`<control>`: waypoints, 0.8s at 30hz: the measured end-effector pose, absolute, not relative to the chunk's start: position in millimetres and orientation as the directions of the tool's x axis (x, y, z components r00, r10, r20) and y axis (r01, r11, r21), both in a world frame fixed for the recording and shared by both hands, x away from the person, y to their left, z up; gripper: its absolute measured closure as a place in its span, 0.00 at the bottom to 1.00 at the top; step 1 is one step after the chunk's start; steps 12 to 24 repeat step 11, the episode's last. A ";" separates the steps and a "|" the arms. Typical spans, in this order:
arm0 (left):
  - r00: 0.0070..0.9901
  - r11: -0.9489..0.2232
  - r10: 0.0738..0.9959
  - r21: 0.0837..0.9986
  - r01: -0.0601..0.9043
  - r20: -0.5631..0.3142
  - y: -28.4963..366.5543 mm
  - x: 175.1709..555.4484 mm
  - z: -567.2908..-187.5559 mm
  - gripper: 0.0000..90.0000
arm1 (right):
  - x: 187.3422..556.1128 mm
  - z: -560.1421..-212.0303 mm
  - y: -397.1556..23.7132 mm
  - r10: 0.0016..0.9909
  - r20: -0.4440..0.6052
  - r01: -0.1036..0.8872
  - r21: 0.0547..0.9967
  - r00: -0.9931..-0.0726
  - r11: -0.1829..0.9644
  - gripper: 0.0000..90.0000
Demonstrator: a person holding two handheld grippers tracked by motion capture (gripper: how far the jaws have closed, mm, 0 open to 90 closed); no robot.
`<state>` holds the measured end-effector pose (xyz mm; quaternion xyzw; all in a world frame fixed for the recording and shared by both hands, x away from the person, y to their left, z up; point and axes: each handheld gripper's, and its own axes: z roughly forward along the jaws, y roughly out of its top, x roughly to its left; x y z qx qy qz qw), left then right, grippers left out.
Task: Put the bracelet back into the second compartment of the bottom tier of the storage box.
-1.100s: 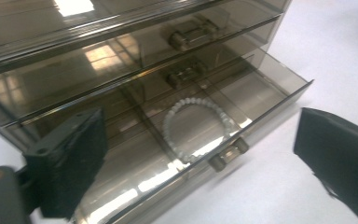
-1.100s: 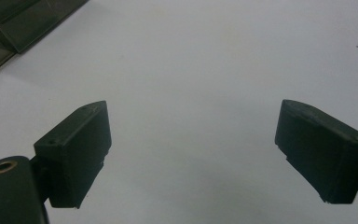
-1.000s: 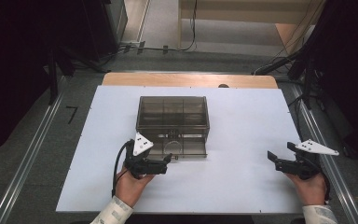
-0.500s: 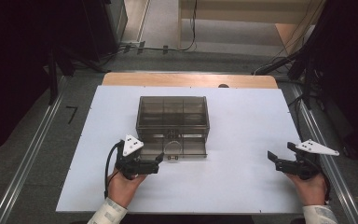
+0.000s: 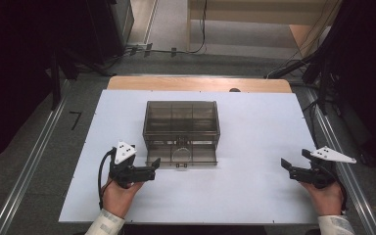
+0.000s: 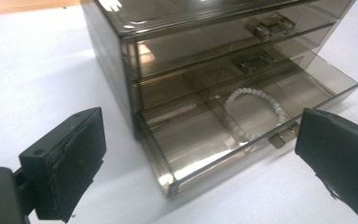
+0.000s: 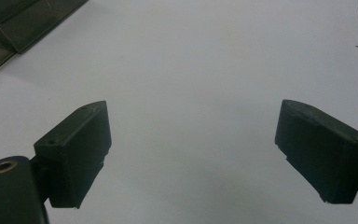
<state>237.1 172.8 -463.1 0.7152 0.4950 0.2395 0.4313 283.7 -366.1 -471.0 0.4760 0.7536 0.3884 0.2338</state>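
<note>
Your left tongs [image 5: 152,166]: spread wide, empty, just off the open bottom drawer [image 6: 242,140] front-left corner | drawer's long front runs crosswise, bracelet [image 6: 254,112] inside | right tongs [image 5: 288,166]: parted, empty, well apart | left hand nearer.

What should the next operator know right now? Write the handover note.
Left gripper: open, empty, just left of the drawer.
Right gripper: open, empty, over bare mat, well right of the box.
Box: mid-mat, bottom drawer pulled out, upper two shut.
Bracelet: lies in the open drawer.
Left, likely: push the drawer shut, or lift the bracelet out.
</note>
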 end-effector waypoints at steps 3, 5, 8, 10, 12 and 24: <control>0.383 -0.128 0.919 0.854 0.505 -0.088 178.8 236.2 -463.8 0.03 | 283.8 -471.1 -366.0 0.899 0.017 0.536 0.808 -0.437 0.245 0.10; 0.376 -0.124 0.922 0.854 0.505 -0.089 182.8 235.4 -463.8 0.03 | 283.8 -471.1 -366.0 0.899 0.018 0.536 0.808 -0.437 0.245 0.10; 0.361 -0.112 0.928 0.857 0.503 -0.091 188.3 233.6 -463.2 0.03 | 283.9 -471.2 -366.0 0.899 0.016 0.536 0.808 -0.438 0.246 0.10; 0.355 -0.110 0.930 0.855 0.507 -0.091 190.8 232.9 -464.0 0.03 | 284.0 -471.3 -365.9 0.899 0.016 0.536 0.808 -0.438 0.247 0.10; 0.355 -0.109 0.930 0.855 0.507 -0.092 191.7 232.6 -464.4 0.03 | 284.1 -471.3 -365.9 0.899 0.016 0.536 0.807 -0.439 0.247 0.10; 0.355 -0.109 0.930 0.855 0.507 -0.092 191.7 232.6 -464.4 0.03 | 284.1 -471.3 -365.9 0.899 0.016 0.536 0.807 -0.439 0.247 0.10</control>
